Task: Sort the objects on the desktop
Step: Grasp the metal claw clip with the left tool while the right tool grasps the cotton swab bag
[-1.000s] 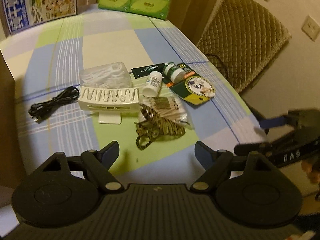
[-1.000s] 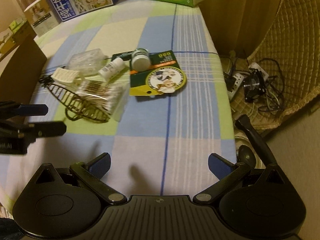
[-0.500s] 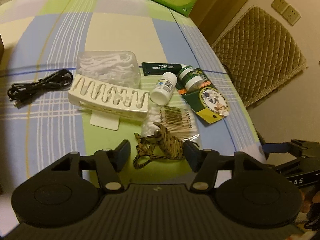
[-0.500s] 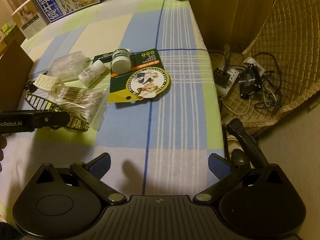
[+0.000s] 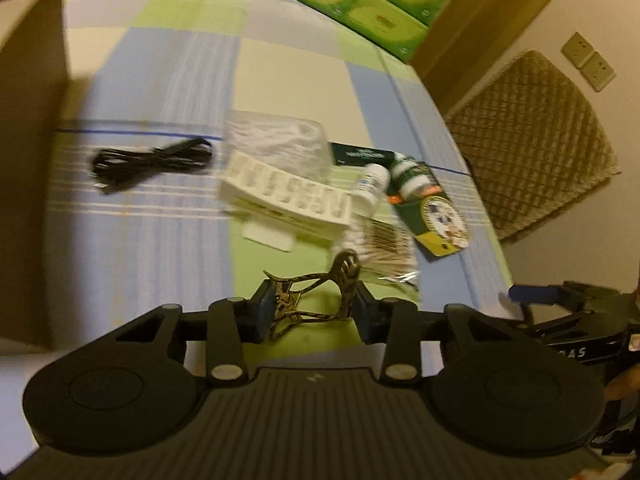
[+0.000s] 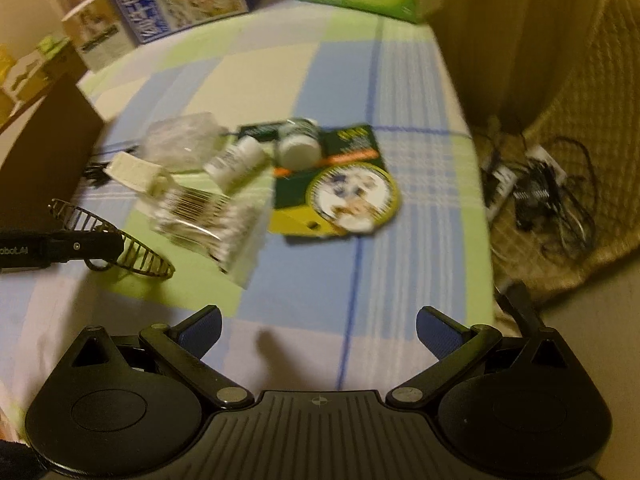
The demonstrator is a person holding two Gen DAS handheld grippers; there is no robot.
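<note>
Your left gripper (image 5: 312, 312) is pinching one leopard-print hair claw (image 5: 316, 300), raised just in front of one cotton-swab bag (image 5: 380, 240). Behind the bag: one white rack (image 5: 288, 200), two small bottles, one card. Your right gripper (image 6: 318, 328) is hovering spread wide, holding nothing.

The left gripper (image 5: 312, 312) and right gripper (image 6: 318, 330) look alike — matte black ribbed bodies with round side discs, silver pivot screws and blue-padded fingers (image 6: 434, 330). White lettering marks one arm at the left edge.
</note>
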